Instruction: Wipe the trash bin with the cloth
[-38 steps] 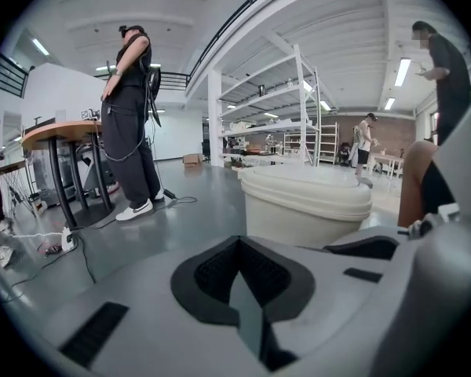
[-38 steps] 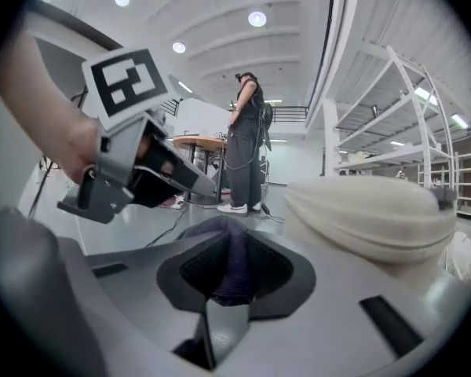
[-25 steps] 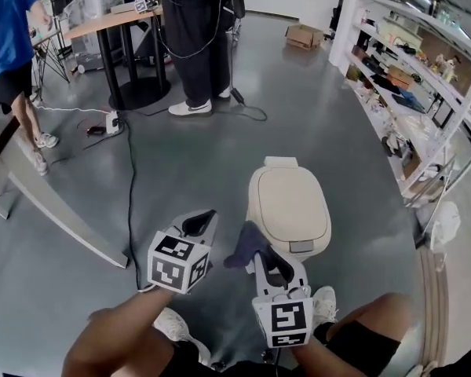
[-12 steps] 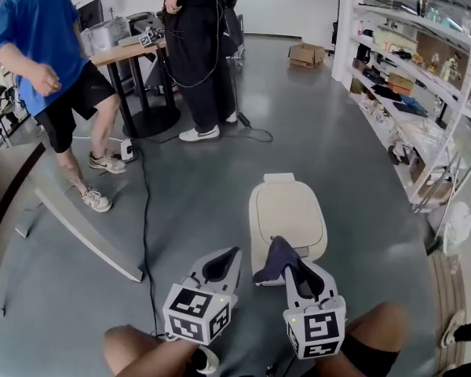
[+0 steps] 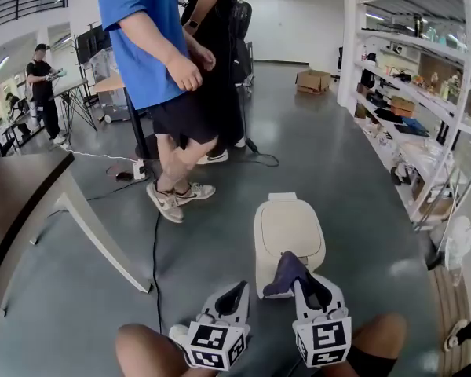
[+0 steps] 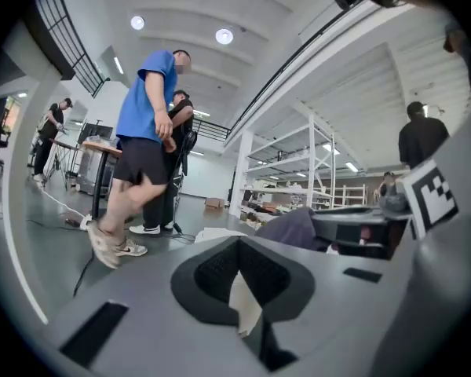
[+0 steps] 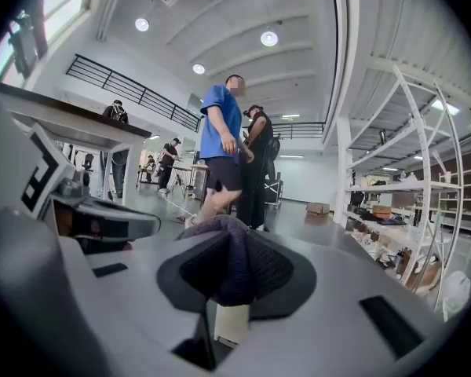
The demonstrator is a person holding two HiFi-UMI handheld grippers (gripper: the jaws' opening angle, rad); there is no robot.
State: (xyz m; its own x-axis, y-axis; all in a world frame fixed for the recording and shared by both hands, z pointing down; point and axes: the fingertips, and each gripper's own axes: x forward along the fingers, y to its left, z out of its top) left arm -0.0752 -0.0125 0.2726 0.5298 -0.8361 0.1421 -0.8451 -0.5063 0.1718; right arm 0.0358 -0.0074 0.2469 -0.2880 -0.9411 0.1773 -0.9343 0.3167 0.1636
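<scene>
- On the floor straight ahead: trash bin [image 5: 289, 230], lid shut.
- Purple cloth [image 5: 281, 272] hangs over the bin's near edge; I can't tell if it touches.
- Right tongs [image 5: 300, 280] clenched on the cloth.
- Left tongs [image 5: 235, 295] clenched, empty, beside the bin.
- Risk: nothing braces the bin — it could slide under wiping.

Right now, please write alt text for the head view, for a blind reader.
The right gripper holds a dark cloth at the near edge of a cream bin on a grey floor; the left gripper is empty.

Bright ceiling lights, sharp centre, fisheye-warped edges.
</scene>
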